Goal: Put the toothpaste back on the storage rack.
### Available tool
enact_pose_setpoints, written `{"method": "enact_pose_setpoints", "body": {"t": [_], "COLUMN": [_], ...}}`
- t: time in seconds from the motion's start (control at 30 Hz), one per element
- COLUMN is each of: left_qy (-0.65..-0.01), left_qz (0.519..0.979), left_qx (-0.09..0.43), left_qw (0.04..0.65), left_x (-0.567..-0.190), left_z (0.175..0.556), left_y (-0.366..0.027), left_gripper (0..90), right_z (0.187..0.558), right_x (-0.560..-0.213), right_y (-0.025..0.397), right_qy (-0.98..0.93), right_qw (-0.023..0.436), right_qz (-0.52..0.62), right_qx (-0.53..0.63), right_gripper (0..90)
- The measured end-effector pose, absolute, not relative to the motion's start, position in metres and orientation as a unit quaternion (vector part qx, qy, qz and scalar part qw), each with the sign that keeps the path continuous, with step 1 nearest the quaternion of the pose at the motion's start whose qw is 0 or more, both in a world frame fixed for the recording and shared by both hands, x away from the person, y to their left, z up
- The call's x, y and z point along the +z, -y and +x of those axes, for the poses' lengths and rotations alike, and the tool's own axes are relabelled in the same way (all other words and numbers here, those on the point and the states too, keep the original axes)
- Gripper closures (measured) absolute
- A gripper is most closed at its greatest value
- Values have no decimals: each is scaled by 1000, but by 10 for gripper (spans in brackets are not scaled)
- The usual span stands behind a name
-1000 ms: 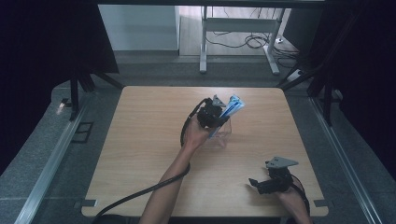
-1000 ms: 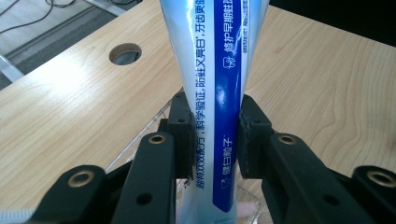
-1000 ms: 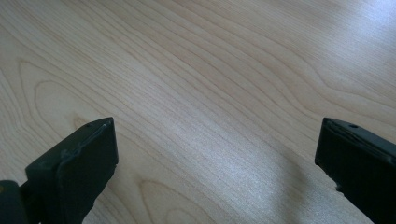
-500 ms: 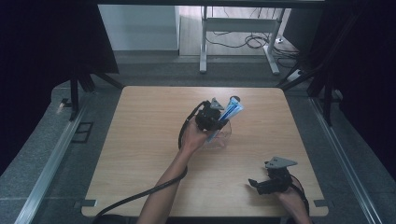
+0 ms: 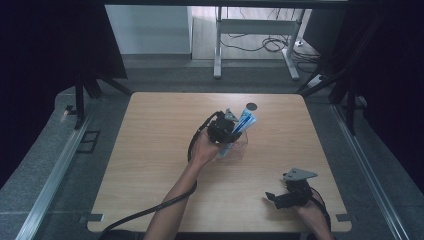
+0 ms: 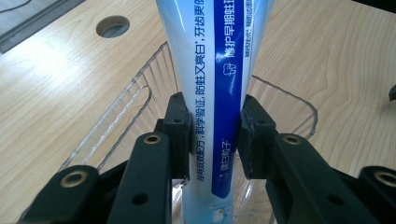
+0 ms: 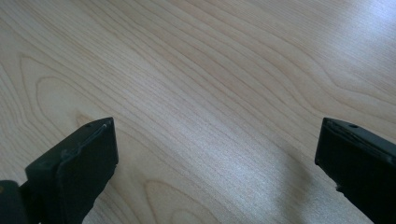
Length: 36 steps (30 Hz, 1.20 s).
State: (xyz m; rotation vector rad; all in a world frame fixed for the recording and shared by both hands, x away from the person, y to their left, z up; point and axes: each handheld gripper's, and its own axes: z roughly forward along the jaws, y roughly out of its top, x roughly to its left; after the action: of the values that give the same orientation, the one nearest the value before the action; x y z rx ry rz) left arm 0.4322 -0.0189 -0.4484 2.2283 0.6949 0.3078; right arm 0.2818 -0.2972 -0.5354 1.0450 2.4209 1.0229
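Note:
A light-blue toothpaste tube (image 6: 217, 70) with a dark blue stripe stands nearly upright, and my left gripper (image 6: 214, 133) is shut on its middle. The tube's lower end dips into a clear plastic container (image 6: 140, 100) on the wooden table. From above, the tube (image 5: 244, 122) leans up and to the right over that container (image 5: 237, 147), with my left gripper (image 5: 231, 132) at the table's centre. My right gripper (image 5: 272, 197) rests low near the front right of the table, open, its jaws wide apart over bare wood (image 7: 215, 116).
A round cable hole (image 5: 251, 106) lies in the tabletop just behind the tube. The wooden table (image 5: 150, 150) has free surface to the left and front. A metal desk frame (image 5: 255, 30) and cables stand on the floor beyond the far edge.
The left gripper has drawn back toward the person and tipped the tube more upright over the clear container. The right gripper has stayed where it was.

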Motion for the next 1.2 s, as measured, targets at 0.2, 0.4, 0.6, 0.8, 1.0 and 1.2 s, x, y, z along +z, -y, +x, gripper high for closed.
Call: {"method": "enact_pose_setpoints", "body": {"t": [0.2,0.4,0.6,0.8,1.0,1.2], "left_qy": [-273,-270,-264,-266,-270,-270], "left_qz": [872,869,870,865,863,857], "left_qx": [121,123,118,120,102,86], "left_qw": [389,396,398,408,414,430], "left_x": [-444,-435,-433,-430,-426,-422], "left_z": [431,429,426,424,421,416], "left_y": [17,12,11,9,6,0], "left_gripper": [613,499,406,332,260,202], "right_z": [282,282,282,282,282,282], "right_x": [-535,-536,-536,-536,-536,-536], "right_y": [297,296,296,296,296,296], "right_qy": [-845,-846,-847,-847,-848,-848], "right_qw": [157,157,156,156,157,157], "right_qz": [365,363,363,364,362,362], "right_qx": [357,357,356,355,354,354], "right_gripper": [0,0,0,0,0,0]}}
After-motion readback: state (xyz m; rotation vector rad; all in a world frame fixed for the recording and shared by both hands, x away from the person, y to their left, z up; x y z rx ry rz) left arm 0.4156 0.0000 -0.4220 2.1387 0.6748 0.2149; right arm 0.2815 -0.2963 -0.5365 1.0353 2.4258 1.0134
